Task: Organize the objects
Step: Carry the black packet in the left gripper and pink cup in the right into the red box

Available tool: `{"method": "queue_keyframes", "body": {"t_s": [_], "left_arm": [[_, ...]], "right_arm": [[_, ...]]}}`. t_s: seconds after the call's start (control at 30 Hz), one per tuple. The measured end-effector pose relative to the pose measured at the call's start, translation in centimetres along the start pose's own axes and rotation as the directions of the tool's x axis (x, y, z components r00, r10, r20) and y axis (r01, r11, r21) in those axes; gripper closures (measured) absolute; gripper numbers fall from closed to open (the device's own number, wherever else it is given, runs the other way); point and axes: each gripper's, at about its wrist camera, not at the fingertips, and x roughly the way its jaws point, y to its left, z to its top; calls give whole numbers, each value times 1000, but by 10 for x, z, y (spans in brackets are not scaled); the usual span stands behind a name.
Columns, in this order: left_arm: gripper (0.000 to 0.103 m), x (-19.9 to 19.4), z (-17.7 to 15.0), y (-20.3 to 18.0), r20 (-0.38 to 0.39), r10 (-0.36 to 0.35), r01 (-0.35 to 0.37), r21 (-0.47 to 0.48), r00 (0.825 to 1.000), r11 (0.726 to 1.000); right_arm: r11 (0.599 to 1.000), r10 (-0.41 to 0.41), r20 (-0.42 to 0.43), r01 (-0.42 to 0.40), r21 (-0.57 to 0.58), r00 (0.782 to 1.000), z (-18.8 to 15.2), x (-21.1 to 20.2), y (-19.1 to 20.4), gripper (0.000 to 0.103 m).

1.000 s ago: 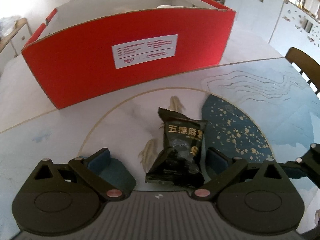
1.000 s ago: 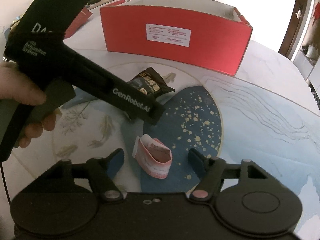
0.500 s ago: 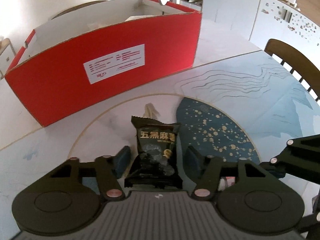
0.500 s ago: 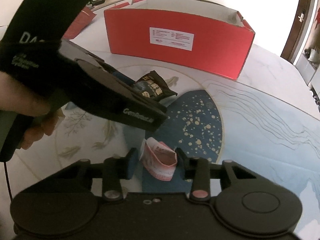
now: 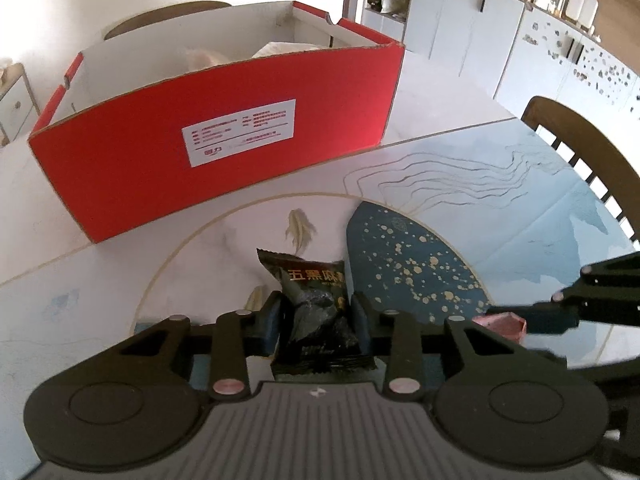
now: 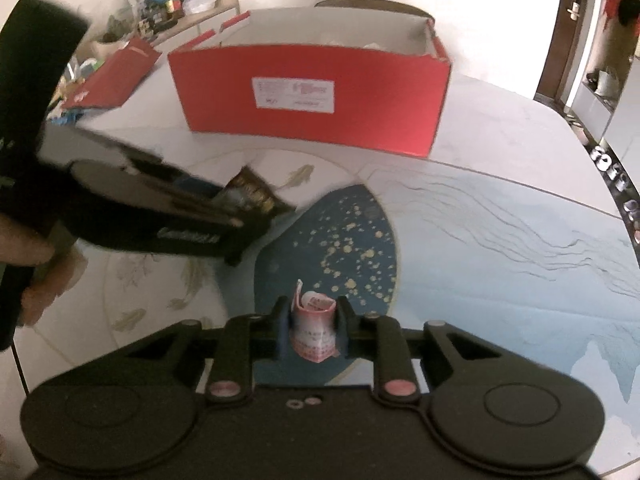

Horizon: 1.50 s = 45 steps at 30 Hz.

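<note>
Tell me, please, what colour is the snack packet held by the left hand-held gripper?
Black snack packet with gold lettering, clearest in the left wrist view.

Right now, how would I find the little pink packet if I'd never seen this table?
Find the big red box on the table, then come toward the dark blue gold-speckled patch. At its near edge, the right hand-held gripper, its jaws closing, pinches the small pink packet. The only other snack, the black packet in the left hand-held gripper, is dark and bigger.
</note>
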Motion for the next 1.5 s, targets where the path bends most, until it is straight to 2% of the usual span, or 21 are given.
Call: {"method": "queue_keyframes", "body": {"t_s": [0.3,0.5,0.53,0.57,0.6,0.63,0.73,0.97,1.07,1.1,1.17,1.23,1.37,1.5], "left_arm": [[72,-33,-9,3,29,-50,51,-53,998,997],[72,-30,-11,1,4,-52,52,-17,999,999],[70,-29,-10,0,0,-57,57,-9,998,998],[63,-28,-9,-1,-2,-65,65,5,998,998],[38,-27,-9,-1,-2,-71,71,19,997,997],[25,-27,-8,-2,6,-72,71,34,997,997],[25,-23,-4,-3,7,-80,79,93,997,993],[25,6,-3,-8,-78,-79,96,248,994,964],[30,10,-5,-11,-79,-61,81,300,995,951],[39,11,-5,-11,-82,-58,81,307,995,948],[50,11,-4,-10,-81,-72,93,296,994,951],[65,10,-2,-11,-75,-71,90,295,995,951],[70,4,-4,-12,-50,-58,70,295,997,953],[70,-6,-5,-3,-38,-75,82,204,996,976]], "right_arm": [[999,20,63,-22,37,998,14,-28,-9,81],[999,18,66,-21,48,998,13,-34,-15,81],[998,16,63,-19,54,998,12,-35,-16,81],[998,14,58,-18,61,998,10,-35,-17,81],[997,13,53,-16,69,999,8,-35,-18,81],[997,11,48,-15,76,999,6,-34,-19,81],[996,5,41,-9,92,999,-1,-36,-22,81],[994,-10,29,7,112,1000,-9,-39,-27,81],[993,-17,24,14,117,1000,-11,-40,-30,81],[993,-20,24,17,119,1000,-12,-40,-30,81],[992,-20,23,17,126,1000,-13,-40,-32,81],[992,-21,19,18,129,1000,-13,-39,-32,81],[992,-18,23,15,123,1000,-10,-40,-31,81],[993,-12,36,7,119,999,-5,-44,-30,81]]}}
